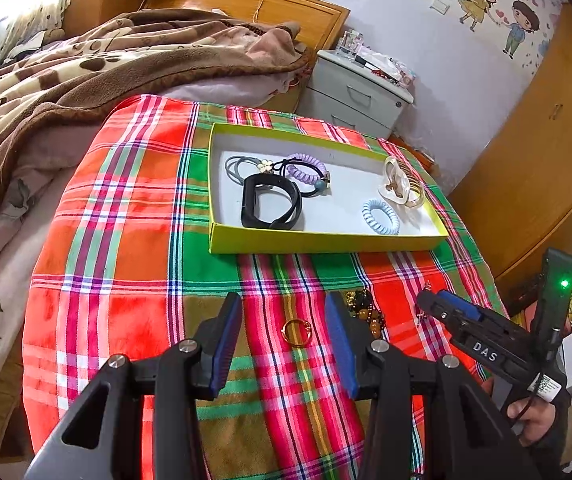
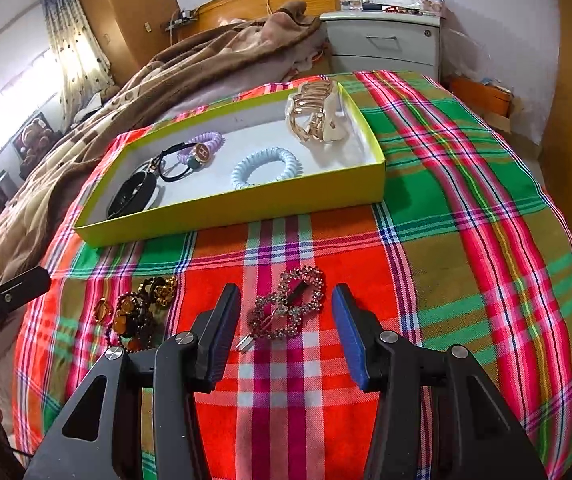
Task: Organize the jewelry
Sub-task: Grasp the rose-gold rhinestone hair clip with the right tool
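A yellow-green tray (image 1: 326, 242) (image 2: 226, 216) on the plaid cloth holds a black wristband (image 1: 270, 204), a purple (image 1: 306, 168) and a light blue spiral hair tie (image 2: 266, 168), and gold and cream claw clips (image 2: 314, 120). My left gripper (image 1: 284, 304) is open just above the cloth, with a gold ring (image 1: 296, 332) lying loose between its fingers. A dark beaded bracelet (image 1: 366, 312) (image 2: 142, 312) lies between the two grippers. My right gripper (image 2: 285, 296) (image 1: 434, 298) is open over a rhinestone hair clip (image 2: 290, 308), its pads apart from it.
The plaid cloth (image 2: 466, 200) drops away at its right and near edges. A bed with a brown blanket (image 1: 86, 80) lies to the left. Behind the tray are a grey nightstand (image 2: 386, 40) and a wooden wardrobe (image 1: 526, 160). A hand (image 1: 534, 420) holds the right gripper.
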Available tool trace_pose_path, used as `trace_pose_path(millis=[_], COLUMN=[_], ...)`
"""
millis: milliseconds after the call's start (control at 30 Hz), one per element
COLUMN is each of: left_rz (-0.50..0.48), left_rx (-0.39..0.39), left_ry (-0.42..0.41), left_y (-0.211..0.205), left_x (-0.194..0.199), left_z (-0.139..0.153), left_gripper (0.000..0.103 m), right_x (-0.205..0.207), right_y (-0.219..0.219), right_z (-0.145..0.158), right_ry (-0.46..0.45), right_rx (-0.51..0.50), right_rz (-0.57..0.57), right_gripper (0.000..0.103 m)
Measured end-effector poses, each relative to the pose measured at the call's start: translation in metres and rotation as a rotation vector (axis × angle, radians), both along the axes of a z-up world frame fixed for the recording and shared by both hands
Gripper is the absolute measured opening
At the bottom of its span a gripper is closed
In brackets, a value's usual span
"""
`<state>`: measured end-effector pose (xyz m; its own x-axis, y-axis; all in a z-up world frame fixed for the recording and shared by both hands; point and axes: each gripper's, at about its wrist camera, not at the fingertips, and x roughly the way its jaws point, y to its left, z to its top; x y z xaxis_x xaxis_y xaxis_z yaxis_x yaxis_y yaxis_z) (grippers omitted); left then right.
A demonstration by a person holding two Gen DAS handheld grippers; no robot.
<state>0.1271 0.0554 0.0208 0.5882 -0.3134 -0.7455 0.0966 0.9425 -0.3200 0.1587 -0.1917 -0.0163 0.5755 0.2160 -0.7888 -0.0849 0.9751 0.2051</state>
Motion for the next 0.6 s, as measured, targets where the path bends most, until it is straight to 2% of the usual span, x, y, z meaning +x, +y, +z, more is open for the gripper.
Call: trace_pose_path(millis=[300, 400, 500, 567, 600], left_rz=[-0.025, -0.032, -0.041, -0.049, -0.052], left_rx=[0.003, 0.005, 0.007, 0.01, 0.013], left_ry=[0.004, 0.007, 0.008, 0.01, 0.011], left_y=[-0.01, -0.013, -0.017, -0.02, -0.022], left_x=[-0.002, -0.002, -0.002, -0.003, -0.003], left_z=[0.0, 0.0, 0.0, 0.0, 0.0], left_gripper=[0.045, 0.045, 0.045, 0.045, 0.045], right_x=[-0.006, -0.008, -0.009, -0.011, -0.011], right_y=[0.013, 0.014, 0.013, 0.012, 0.012], right_z=[-0.002, -0.002, -0.001, -0.001, -0.001], right_ry=[-0.026, -0.03, -0.031, -0.032, -0.032], right_rx=[-0.103, -0.126, -0.127, -0.128, -0.127], right_rz=[0.009, 0.006, 0.012, 0.015, 0.015], right_gripper=[0.047, 0.038, 0.035, 0.024, 0.024])
